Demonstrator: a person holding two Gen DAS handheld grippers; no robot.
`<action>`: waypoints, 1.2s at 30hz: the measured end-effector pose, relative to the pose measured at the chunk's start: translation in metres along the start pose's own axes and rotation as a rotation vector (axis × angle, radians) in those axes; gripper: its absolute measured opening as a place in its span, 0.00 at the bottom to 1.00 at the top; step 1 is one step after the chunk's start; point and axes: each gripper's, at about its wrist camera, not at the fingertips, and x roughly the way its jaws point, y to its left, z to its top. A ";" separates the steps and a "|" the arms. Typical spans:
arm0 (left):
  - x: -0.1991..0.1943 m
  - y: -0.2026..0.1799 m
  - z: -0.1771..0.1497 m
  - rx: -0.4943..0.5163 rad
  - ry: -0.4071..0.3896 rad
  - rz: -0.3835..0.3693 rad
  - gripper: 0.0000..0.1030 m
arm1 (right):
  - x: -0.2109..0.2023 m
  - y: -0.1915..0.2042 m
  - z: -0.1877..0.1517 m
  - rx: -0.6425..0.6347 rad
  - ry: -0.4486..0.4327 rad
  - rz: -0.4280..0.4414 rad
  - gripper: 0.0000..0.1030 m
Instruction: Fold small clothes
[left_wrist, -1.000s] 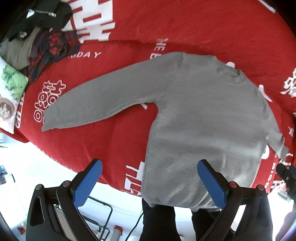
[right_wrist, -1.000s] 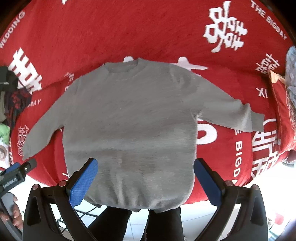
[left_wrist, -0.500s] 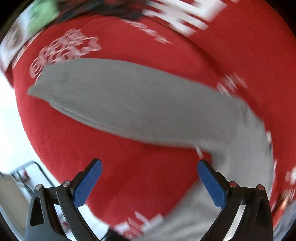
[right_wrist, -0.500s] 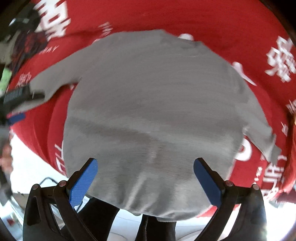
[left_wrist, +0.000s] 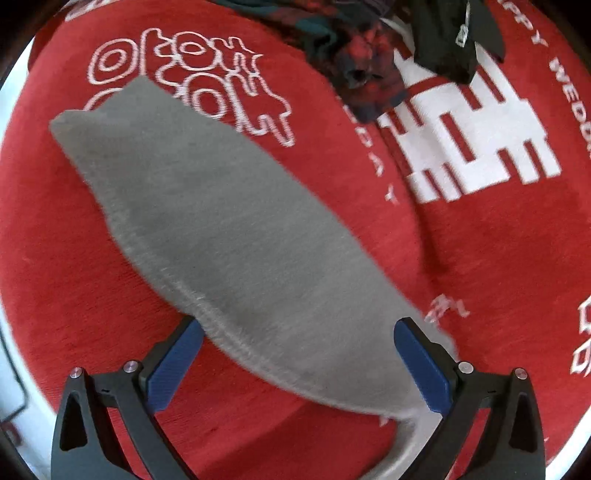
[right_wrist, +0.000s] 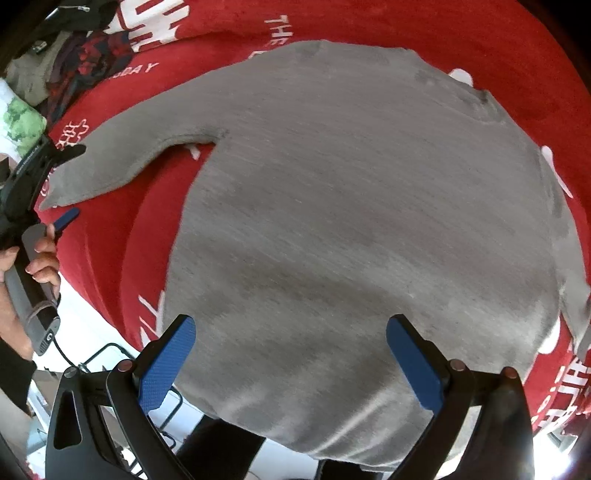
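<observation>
Grey sweater (right_wrist: 362, 206) seen spread flat on red blanket (right_wrist: 461, 40), no fold yet made. Left sleeve (left_wrist: 229, 236) framed by left gripper (left_wrist: 297, 354), jaws apart; right gripper (right_wrist: 291, 354) held over hem, jaws apart. Sleeves, body left to be folded.

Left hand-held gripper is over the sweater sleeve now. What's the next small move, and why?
Probably lower the left hand-held gripper and close it on the sleeve. Its jaws stand open astride the sleeve, which lies flat on the red cover, unfolded. The right hand-held gripper hangs open over the sweater body.
</observation>
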 end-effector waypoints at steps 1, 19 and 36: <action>0.002 -0.002 0.003 -0.010 -0.008 -0.011 1.00 | 0.000 0.002 0.001 -0.007 -0.003 0.002 1.00; -0.016 -0.033 0.007 0.189 -0.086 -0.018 0.10 | 0.005 -0.022 0.000 0.029 -0.018 0.038 1.00; 0.023 -0.286 -0.198 0.883 0.210 -0.366 0.10 | -0.033 -0.150 -0.021 0.317 -0.181 0.005 1.00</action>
